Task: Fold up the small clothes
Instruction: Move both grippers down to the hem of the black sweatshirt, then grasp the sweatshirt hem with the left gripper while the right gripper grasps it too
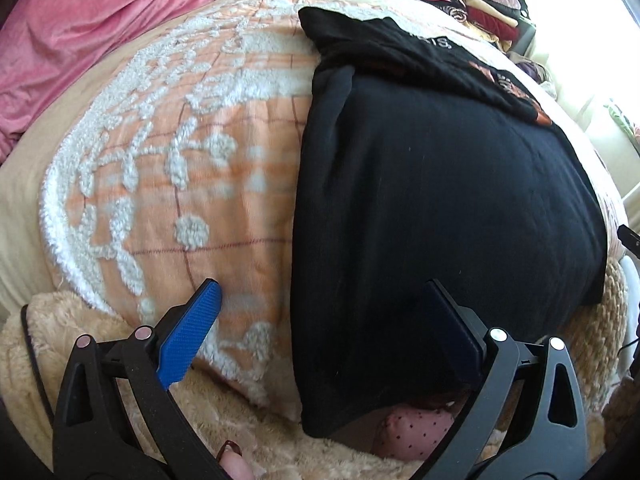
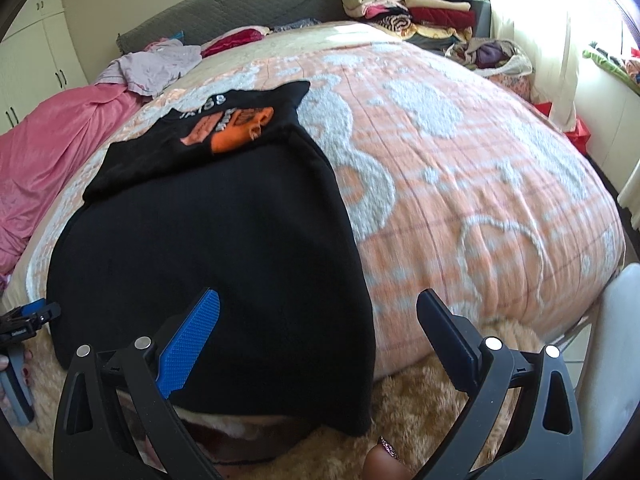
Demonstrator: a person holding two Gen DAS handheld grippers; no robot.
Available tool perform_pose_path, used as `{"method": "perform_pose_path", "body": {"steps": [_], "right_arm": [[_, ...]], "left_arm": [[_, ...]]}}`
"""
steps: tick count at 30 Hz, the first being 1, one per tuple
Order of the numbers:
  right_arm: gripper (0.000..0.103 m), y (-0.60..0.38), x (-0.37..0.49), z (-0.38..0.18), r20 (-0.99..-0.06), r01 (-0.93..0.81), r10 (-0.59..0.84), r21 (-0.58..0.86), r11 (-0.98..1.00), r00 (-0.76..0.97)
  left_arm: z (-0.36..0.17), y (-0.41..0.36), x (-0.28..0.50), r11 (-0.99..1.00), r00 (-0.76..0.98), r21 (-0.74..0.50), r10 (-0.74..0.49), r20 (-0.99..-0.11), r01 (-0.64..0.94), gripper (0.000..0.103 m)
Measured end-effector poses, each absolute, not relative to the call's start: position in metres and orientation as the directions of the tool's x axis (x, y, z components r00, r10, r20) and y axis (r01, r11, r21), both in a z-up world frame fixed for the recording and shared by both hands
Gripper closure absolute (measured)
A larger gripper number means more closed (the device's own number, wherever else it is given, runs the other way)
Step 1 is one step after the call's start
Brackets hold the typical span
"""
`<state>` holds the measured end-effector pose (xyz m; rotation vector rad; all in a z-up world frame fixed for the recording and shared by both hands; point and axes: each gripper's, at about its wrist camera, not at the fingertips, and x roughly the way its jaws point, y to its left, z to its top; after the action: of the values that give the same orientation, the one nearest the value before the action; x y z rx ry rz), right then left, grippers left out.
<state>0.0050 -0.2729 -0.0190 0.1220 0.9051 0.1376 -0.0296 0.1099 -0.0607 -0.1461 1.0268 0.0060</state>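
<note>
Bedspread (image 2: pixel 460 184) partly under black garment (image 2: pixel 208 240)

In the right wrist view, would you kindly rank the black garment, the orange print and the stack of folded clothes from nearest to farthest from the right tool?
1. Black garment, just ahead, left.
2. Orange print, on its far part.
3. Stack of folded clothes, beyond the bed, right.

The left wrist camera sat low at the near edge of the bed (image 1: pixel 192 168), looking along its own fingers (image 1: pixel 188 336) toward the far headboard end, close over the left edge of the black shirt (image 1: pixel 440 200). The right wrist camera looked the same way from further right, close over the right edge of the black shirt (image 2: pixel 208 248). Both views shared the shirt, the orange bedspread (image 2: pixel 460 184) and the far stack of clothes (image 2: pixel 416 12).
</note>
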Motion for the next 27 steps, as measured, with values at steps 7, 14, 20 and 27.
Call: {"method": "perform_pose_path", "body": {"steps": [7,14,20,27], "right_arm": [[0.005,-0.281,-0.008,-0.032,-0.794,-0.084,0.223,0.214,0.973,0.566],[0.005,-0.281,-0.012,-0.045,-0.808,-0.108,0.282,0.265,0.958,0.518],[0.006,-0.277,-0.012,-0.059,-0.82,-0.137,0.312,0.281,0.95,0.481],[0.045,-0.268,-0.013,-0.072,-0.846,-0.196,0.305,0.241,0.951,0.437]], "left_arm": [[-0.065,0.113,-0.04,0.987,0.503,-0.143,-0.09,-0.86,-0.068,0.009],[-0.066,0.113,-0.048,0.987,0.486,-0.152,-0.103,-0.868,-0.061,0.009],[-0.067,0.112,-0.052,0.985,0.47,-0.17,-0.129,-0.873,-0.045,0.009],[-0.073,0.103,-0.05,0.989,0.441,-0.146,-0.121,-0.889,-0.022,0.01]]}}
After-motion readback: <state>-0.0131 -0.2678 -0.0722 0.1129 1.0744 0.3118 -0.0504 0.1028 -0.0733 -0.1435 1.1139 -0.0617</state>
